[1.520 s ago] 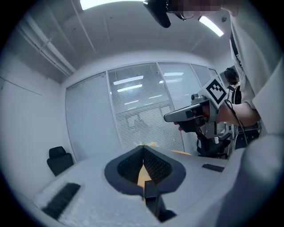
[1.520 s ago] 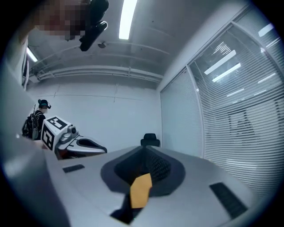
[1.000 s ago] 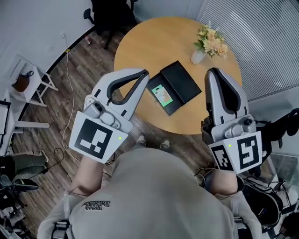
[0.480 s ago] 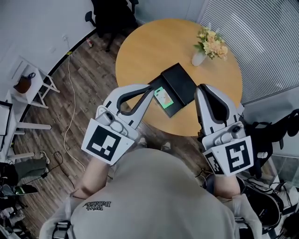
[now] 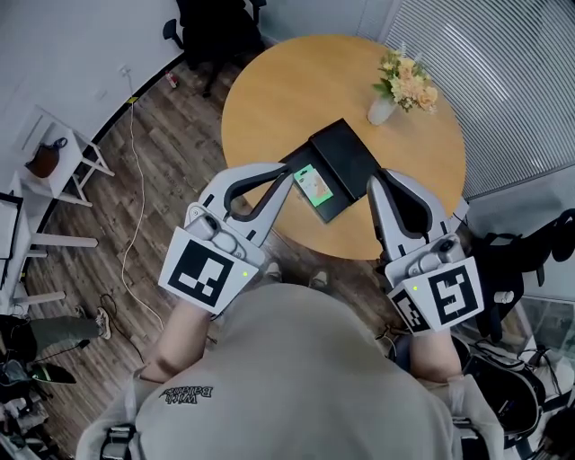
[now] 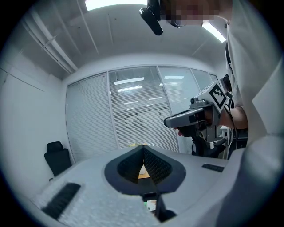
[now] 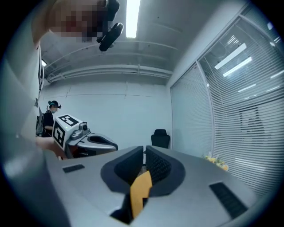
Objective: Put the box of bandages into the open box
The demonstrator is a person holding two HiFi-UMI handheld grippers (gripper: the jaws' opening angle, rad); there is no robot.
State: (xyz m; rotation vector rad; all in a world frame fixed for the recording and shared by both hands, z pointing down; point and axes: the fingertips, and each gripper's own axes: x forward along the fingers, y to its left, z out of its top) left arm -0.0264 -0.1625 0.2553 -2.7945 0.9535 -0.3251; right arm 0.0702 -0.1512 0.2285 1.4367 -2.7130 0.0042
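Held out from the person's chest, the left claw (image 5: 278, 171) and right claw (image 5: 376, 184) both have jaws pressed together, gripping nothing. Between their tips, the box of bandages (image 5: 314, 187) lies on the near half of the open box (image 5: 349, 154). The box sits on a round wooden counter (image 5: 296, 81), with a vase of flowers (image 5: 404, 83) beyond.

Table (image 5: 269, 99): left half and far side bare, free approach. Vase (image 5: 381, 110) stands far right, near open box (image 5: 346, 157). Chair (image 5: 211, 27) beyond the far-left rim.
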